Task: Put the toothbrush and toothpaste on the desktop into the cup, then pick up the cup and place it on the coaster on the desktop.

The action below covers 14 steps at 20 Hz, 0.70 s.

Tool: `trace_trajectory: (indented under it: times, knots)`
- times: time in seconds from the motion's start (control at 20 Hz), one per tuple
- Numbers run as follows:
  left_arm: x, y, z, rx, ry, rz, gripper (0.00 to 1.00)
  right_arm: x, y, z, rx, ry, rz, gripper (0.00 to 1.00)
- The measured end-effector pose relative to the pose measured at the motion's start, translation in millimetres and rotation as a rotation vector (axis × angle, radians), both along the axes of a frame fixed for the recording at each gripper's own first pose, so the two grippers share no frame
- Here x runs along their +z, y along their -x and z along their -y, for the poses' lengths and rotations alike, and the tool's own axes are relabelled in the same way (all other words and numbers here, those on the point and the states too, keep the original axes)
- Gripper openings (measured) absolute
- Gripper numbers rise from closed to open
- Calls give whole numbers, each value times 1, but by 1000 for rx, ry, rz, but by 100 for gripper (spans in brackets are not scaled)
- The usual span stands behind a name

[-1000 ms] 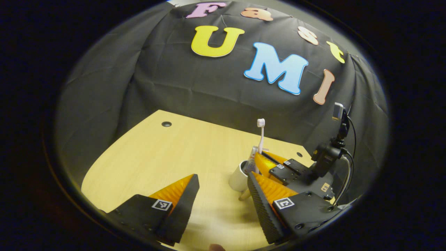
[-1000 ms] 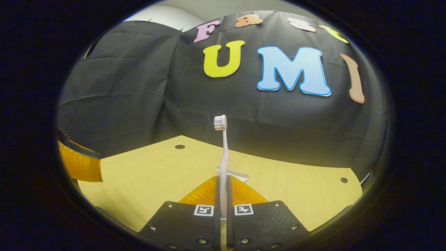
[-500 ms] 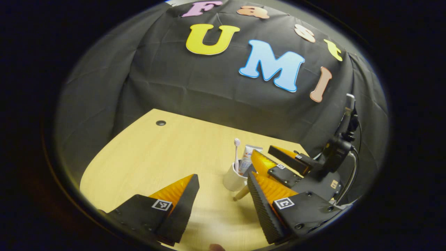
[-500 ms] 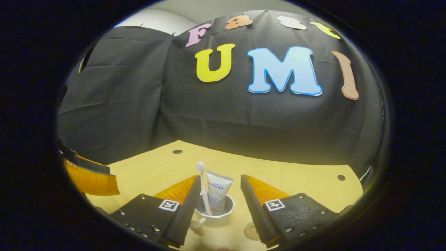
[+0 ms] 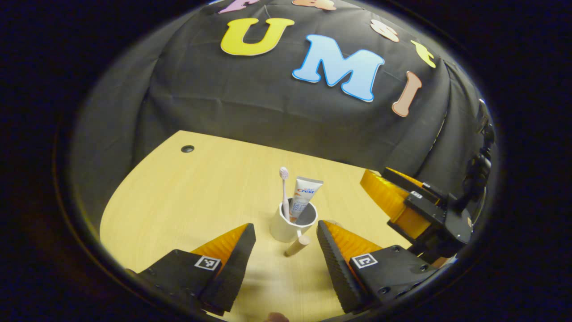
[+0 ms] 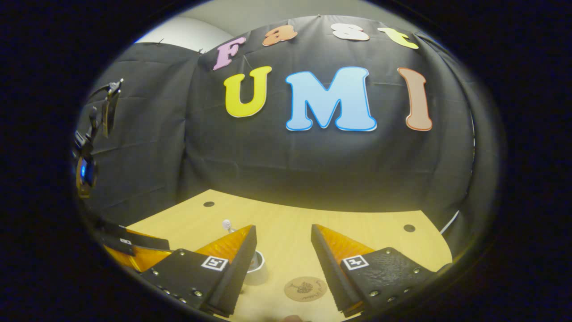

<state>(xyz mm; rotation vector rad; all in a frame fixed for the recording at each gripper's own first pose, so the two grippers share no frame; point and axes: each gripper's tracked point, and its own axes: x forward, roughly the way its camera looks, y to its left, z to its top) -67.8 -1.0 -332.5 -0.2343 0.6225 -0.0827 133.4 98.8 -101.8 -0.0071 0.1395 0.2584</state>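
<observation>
**Cup loaded, both grippers empty**

The white cup with wooden handle (image 5: 288, 223) stands on the light wooden desktop (image 5: 196, 192), holding the upright pale pink toothbrush (image 5: 284, 190) and white toothpaste tube (image 5: 302, 199). The round brown coaster (image 6: 305, 288) lies just beside it. The left gripper (image 5: 286, 257) and right gripper (image 6: 283, 257) have jaws spread, holding nothing

Cup (image 6: 258, 269) half behind tool finger (image 6: 232, 259)
</observation>
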Motion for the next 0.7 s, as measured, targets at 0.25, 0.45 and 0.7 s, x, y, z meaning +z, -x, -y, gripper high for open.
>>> trace_trajectory:
  times: [0.25, 0.45, 0.7]
  knots:
    - [-29, -21, 28, -55, -8, -100, 91, -2, 21, 39, -51, 15, -49, 78]
    - [-52, -30, 37, -61, -20, -203, 91, -7, 33, 66, -95, 20, -85, 78]
    - [-82, -40, 41, -60, -40, -358, 91, -30, 40, 86, -123, -2, -166, 78]
